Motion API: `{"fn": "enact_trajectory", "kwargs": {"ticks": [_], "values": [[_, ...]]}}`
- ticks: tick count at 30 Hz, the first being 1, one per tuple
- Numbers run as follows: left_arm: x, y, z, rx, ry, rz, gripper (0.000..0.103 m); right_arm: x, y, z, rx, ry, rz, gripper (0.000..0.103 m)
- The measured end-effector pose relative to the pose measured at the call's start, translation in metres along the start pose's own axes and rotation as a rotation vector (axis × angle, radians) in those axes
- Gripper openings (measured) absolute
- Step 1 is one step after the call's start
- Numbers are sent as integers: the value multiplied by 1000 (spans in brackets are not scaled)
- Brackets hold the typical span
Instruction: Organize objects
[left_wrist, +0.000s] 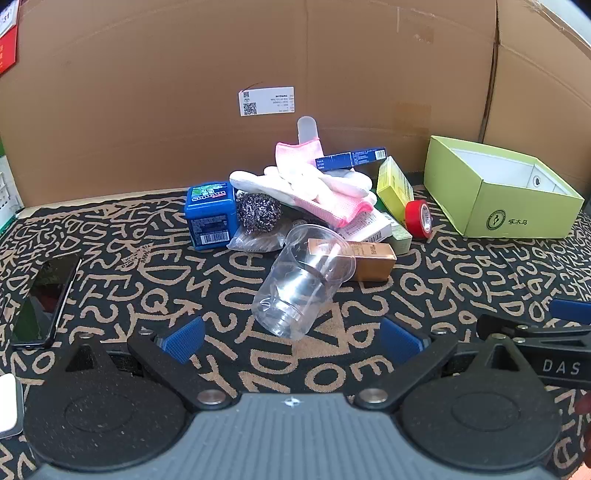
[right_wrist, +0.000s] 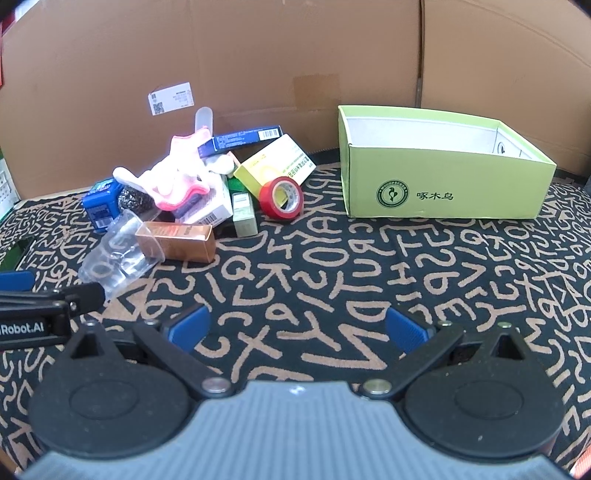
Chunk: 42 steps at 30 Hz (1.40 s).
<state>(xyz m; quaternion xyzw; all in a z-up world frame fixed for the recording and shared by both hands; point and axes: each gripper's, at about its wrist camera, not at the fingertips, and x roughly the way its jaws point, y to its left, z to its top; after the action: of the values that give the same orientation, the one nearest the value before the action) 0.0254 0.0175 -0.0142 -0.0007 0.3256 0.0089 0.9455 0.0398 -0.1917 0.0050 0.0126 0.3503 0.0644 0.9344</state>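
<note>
A pile of small objects lies on the patterned cloth: a clear plastic cup (left_wrist: 303, 280) on its side, a copper box (left_wrist: 365, 256), a blue tin (left_wrist: 210, 216), a steel scourer (left_wrist: 256, 212), pink-and-white gloves (left_wrist: 317, 184), a red tape roll (left_wrist: 419, 218) and a yellow-green carton (left_wrist: 395, 188). An open green box (right_wrist: 439, 184) stands to the right, nothing visible inside. My left gripper (left_wrist: 291, 341) is open just short of the cup. My right gripper (right_wrist: 297, 326) is open over bare cloth, nothing between its fingers.
A tall cardboard wall (left_wrist: 258, 55) closes off the back. A black phone (left_wrist: 44, 299) lies at the left of the cloth. The right gripper's arm (left_wrist: 535, 332) shows at the left view's right edge; the left gripper's arm (right_wrist: 48, 306) shows at the right view's left edge.
</note>
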Motion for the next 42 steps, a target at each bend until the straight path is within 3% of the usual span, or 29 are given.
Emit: {"fn": "enact_trajectory", "kwargs": {"ticks": [14,18,24,30,34,35,37,39,42], "values": [[22,5,5,-3,39,-6,103,29,2,7,-9,47,11,103],[28,12,9,5,22,-44,103,37,6,14,-65,14,54,103],[34,31,14,-14,19,-219,83,60,22,26,-340,-91,181,103],[43,32,20,20,36,-255,49,90,54,41,-619,-151,327,102],[47,36,28,6,31,-266,50,100,77,38,-733,-154,386,100],[46,35,30,12,20,-266,50,101,80,35,-745,-154,385,96],[47,34,32,35,19,-274,50,102,86,32,-735,-145,349,75],[51,32,31,46,31,-287,47,98,80,32,-659,-108,366,39],[52,32,25,45,66,-305,44,83,72,24,-585,-80,367,25]]}}
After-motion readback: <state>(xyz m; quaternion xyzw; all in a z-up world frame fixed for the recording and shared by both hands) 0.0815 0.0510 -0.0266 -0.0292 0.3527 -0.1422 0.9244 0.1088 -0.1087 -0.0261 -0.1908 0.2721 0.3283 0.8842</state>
